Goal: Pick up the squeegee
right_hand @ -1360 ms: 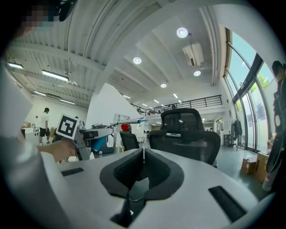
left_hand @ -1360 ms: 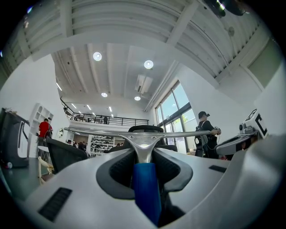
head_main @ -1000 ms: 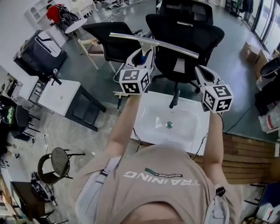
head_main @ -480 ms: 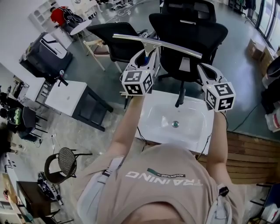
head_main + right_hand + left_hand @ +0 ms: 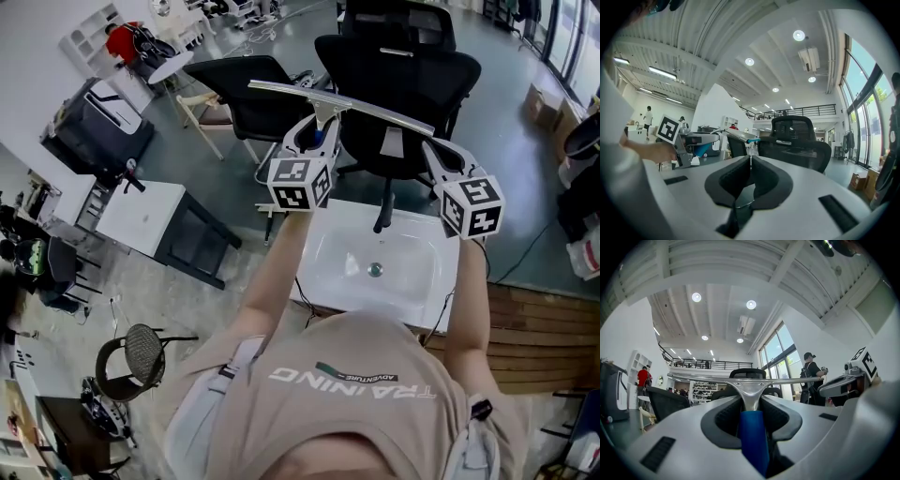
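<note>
The squeegee (image 5: pixel 339 100) has a long silver blade and a blue handle (image 5: pixel 752 439). It is held up in the air, blade level, in front of the black chairs. My left gripper (image 5: pixel 317 124) is shut on the blue handle, and the silver neck and blade (image 5: pixel 745 379) rise past the jaws in the left gripper view. My right gripper (image 5: pixel 428 145) hangs to the right of the squeegee at about the same height, apart from it, jaws together with nothing in them. From the right gripper view the squeegee (image 5: pixel 739 135) and left gripper (image 5: pixel 696 139) show at the left.
A white sink basin (image 5: pixel 412 267) with a black faucet (image 5: pixel 382 211) sits below both grippers. Two black office chairs (image 5: pixel 403 66) (image 5: pixel 239 89) stand beyond it. A white table (image 5: pixel 136 216) is at the left, wooden decking (image 5: pixel 534 337) at the right. People stand in the distance.
The left gripper with the squeegee has drifted slightly right in the head view. The grip is unchanged and the right gripper has stayed put.
</note>
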`<move>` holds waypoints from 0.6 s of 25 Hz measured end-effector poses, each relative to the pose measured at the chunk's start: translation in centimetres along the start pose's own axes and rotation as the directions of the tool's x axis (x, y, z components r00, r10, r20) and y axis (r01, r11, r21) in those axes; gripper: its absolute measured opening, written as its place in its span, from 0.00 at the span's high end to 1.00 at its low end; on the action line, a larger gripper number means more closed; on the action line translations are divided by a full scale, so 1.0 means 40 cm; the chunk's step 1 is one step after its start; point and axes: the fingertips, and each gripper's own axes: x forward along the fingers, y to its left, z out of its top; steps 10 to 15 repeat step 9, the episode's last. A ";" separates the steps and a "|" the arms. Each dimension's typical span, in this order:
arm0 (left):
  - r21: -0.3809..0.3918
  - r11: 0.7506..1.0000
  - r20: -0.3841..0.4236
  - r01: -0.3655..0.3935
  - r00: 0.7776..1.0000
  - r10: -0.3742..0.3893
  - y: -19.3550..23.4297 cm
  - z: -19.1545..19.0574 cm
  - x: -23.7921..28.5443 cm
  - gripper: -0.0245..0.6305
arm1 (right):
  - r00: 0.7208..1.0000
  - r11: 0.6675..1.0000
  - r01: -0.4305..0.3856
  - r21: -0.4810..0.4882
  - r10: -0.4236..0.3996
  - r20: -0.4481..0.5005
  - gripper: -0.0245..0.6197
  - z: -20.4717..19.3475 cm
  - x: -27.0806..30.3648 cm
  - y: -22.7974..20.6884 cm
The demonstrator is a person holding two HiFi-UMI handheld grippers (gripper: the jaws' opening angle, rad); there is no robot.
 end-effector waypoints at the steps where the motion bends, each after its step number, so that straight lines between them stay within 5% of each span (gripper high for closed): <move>1: 0.001 1.000 -0.001 0.002 1.000 -0.002 -0.003 0.000 0.000 0.78 | 1.000 1.000 0.000 -0.001 0.000 0.000 0.91 0.003 -0.002 0.001; 15: -0.009 1.000 0.010 0.020 1.000 -0.020 -0.033 0.008 0.005 0.78 | 1.000 1.000 -0.004 0.003 0.004 -0.018 0.91 -0.006 -0.006 -0.003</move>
